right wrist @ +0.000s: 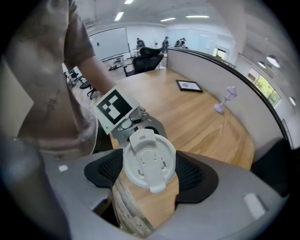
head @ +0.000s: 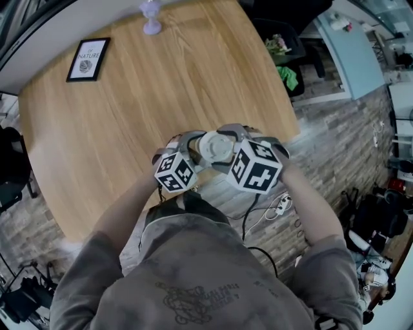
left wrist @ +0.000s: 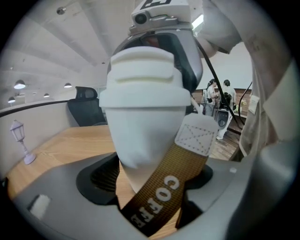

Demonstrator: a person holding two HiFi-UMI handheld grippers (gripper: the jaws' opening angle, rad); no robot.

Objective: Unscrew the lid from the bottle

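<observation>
A white bottle (left wrist: 140,136) with a brown woven strap (left wrist: 164,192) is held over the near edge of the round wooden table (head: 129,116). My left gripper (left wrist: 152,177) is shut on the bottle's lower body, one dark pad at each side. The white flip-top lid (right wrist: 147,161) sits between the pads of my right gripper (right wrist: 149,171), and both pads touch its rim. From above, the lid (head: 215,147) shows between the left gripper (head: 195,152) and the right gripper (head: 222,149), whose marker cubes point toward me. The bottle's body is hidden in the head view.
A framed picture (head: 88,59) lies at the table's far left and a small lamp figurine (head: 151,16) stands at the far edge. Cables and a power strip (head: 281,205) lie on the floor beside my right arm. A dark chair (head: 13,167) stands left.
</observation>
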